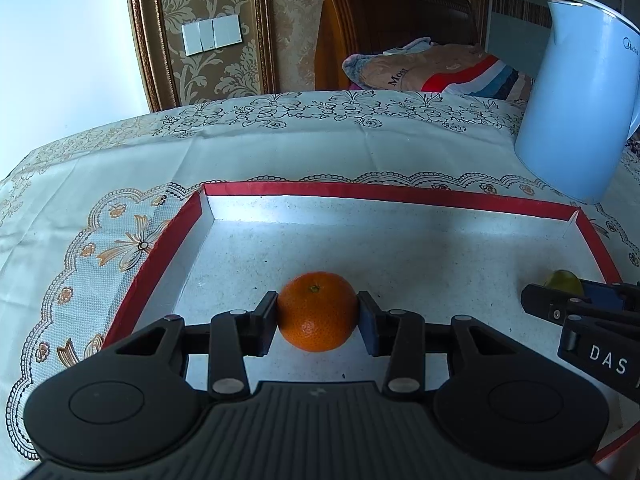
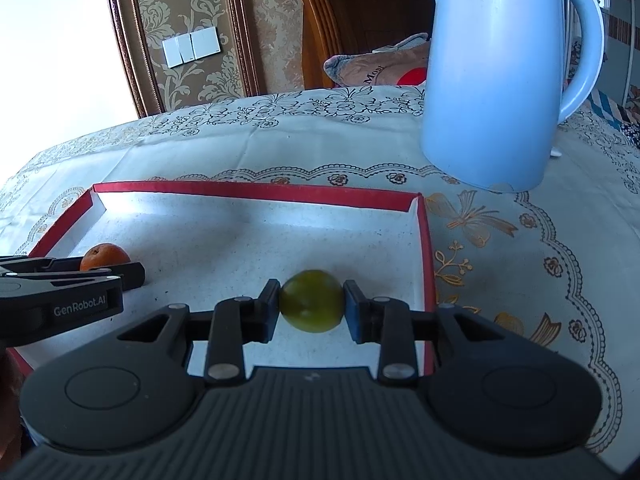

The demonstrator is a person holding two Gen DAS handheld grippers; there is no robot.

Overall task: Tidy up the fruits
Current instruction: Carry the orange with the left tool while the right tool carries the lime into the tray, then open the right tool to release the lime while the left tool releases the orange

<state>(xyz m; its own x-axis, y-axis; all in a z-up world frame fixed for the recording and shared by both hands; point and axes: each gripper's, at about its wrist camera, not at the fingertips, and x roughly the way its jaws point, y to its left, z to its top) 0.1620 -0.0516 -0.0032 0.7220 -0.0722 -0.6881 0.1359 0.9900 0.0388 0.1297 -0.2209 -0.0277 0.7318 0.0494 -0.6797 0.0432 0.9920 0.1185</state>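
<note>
Fingers of the left gripper [image 1: 317, 312] are clamped on an orange [image 1: 317, 311], held over the white floor of a red-rimmed tray [image 1: 384, 194]. Fingers of the right gripper [image 2: 311, 301] are clamped on a green fruit [image 2: 311, 301], held near the tray's right wall. A pale blue kettle [image 2: 496, 76] is seen on the tablecloth [image 2: 280, 144] behind the tray.

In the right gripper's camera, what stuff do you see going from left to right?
Left gripper with the orange → green fruit between the right gripper's fingers → red tray wall → blue kettle.
</note>
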